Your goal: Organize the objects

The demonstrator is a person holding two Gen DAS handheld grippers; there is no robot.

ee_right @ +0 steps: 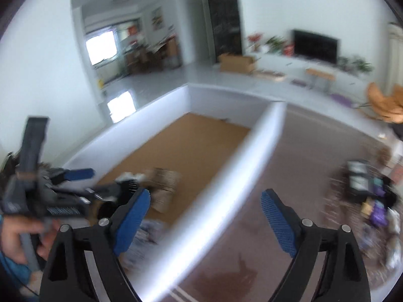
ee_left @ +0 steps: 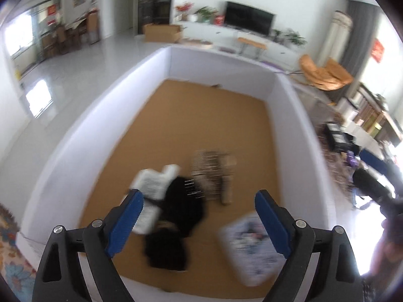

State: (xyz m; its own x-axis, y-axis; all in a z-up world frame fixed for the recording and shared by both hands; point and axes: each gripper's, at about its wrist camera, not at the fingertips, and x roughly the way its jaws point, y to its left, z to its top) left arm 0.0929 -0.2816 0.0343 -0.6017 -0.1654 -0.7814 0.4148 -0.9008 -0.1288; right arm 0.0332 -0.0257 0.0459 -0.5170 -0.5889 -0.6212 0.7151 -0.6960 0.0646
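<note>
From the left wrist, the left gripper (ee_left: 199, 224) has its fingers wide and empty; black cloth (ee_left: 185, 207) lies between them, a printed pouch (ee_left: 252, 246) by the right finger. From the right wrist, the right gripper (ee_right: 205, 222) is wide, empty, straddling the white wall (ee_right: 226, 183).

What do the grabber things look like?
Each gripper is black plastic with two blue, bumpy-textured fingers and round silver bolts at the joints: the left gripper and the right gripper match. The hand behind the left one shows a blue sleeve.
</note>
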